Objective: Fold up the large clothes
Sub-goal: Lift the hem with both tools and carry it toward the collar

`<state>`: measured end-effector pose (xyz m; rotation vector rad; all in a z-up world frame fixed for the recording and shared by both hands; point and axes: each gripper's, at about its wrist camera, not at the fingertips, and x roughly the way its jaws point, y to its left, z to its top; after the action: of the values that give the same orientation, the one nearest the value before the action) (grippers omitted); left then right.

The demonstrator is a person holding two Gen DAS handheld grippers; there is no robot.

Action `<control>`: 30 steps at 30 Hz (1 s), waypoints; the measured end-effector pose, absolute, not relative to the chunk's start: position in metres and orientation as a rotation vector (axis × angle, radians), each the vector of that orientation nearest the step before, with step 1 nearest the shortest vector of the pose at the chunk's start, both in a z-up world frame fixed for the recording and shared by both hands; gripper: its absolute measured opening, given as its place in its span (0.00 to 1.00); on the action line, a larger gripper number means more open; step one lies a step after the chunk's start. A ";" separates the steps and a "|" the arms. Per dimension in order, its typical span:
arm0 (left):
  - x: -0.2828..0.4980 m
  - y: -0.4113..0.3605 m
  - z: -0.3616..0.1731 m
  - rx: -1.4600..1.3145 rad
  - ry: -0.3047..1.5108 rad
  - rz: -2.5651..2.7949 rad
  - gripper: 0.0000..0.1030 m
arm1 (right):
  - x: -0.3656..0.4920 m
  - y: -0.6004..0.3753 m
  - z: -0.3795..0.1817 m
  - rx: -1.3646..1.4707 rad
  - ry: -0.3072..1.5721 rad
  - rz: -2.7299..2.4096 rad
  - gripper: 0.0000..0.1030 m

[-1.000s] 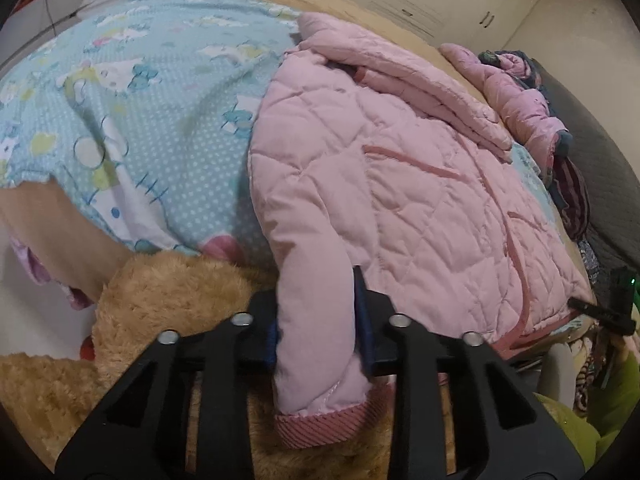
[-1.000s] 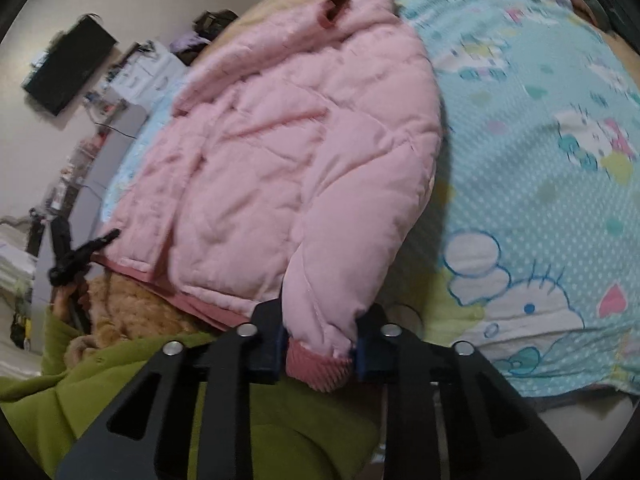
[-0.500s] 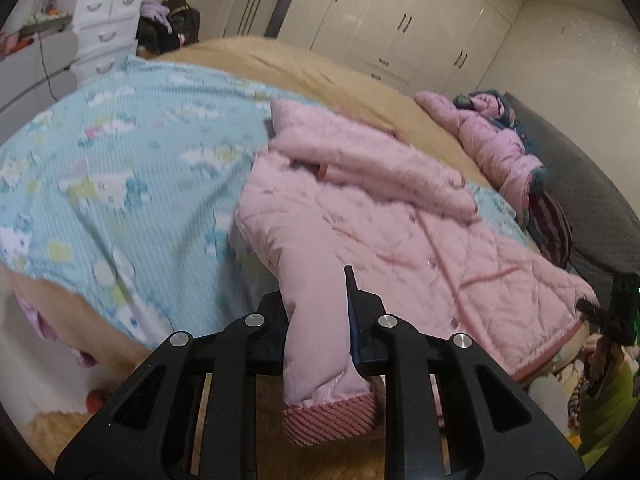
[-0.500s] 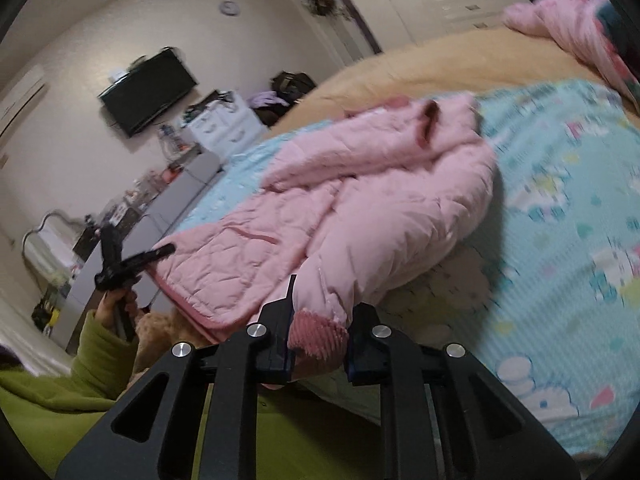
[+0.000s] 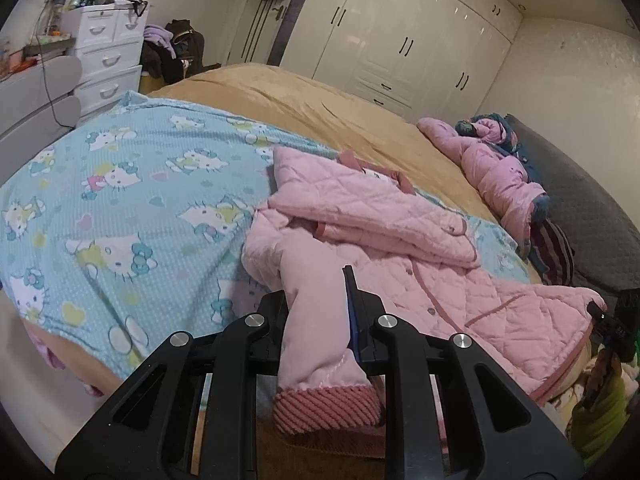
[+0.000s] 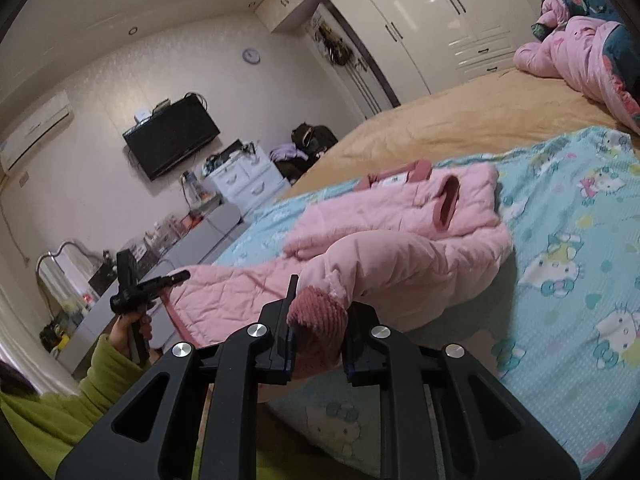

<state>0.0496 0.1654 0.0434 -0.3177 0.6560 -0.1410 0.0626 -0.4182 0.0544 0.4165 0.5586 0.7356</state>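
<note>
A pink quilted jacket lies spread on the bed with its front up. My left gripper is shut on one sleeve just above its ribbed cuff, and the sleeve hangs lifted off the bed. In the right wrist view the same jacket trails away from my right gripper, which is shut on the other sleeve's ribbed cuff. At the left of that view a hand in a green sleeve holds the left gripper. The right gripper shows at the left wrist view's right edge.
The jacket rests on a blue cartoon-cat sheet over a tan blanket. A second pink garment lies bunched at the bed's far side beside a dark grey cushion. White drawers, a wall TV and wardrobes stand beyond.
Both grippers have risen with the sleeves in them, and both views have tilted up from the bed to the room. The sleeves now hang clear of the bed.
</note>
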 end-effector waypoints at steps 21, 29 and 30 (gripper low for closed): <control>0.111 0.153 0.083 -0.261 0.601 -0.112 0.12 | 0.131 -0.431 0.080 0.482 0.447 0.634 0.15; 0.138 0.152 0.089 -0.255 0.594 -0.103 0.12 | 0.169 -0.430 0.088 0.482 0.423 0.597 0.15; 0.141 0.152 0.090 -0.257 0.594 -0.104 0.12 | 0.173 -0.430 0.088 0.483 0.421 0.592 0.15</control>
<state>0.1412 0.1521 0.0903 -0.2565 0.5938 -0.1044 0.1726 -0.4300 0.0881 0.4830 0.4210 0.5922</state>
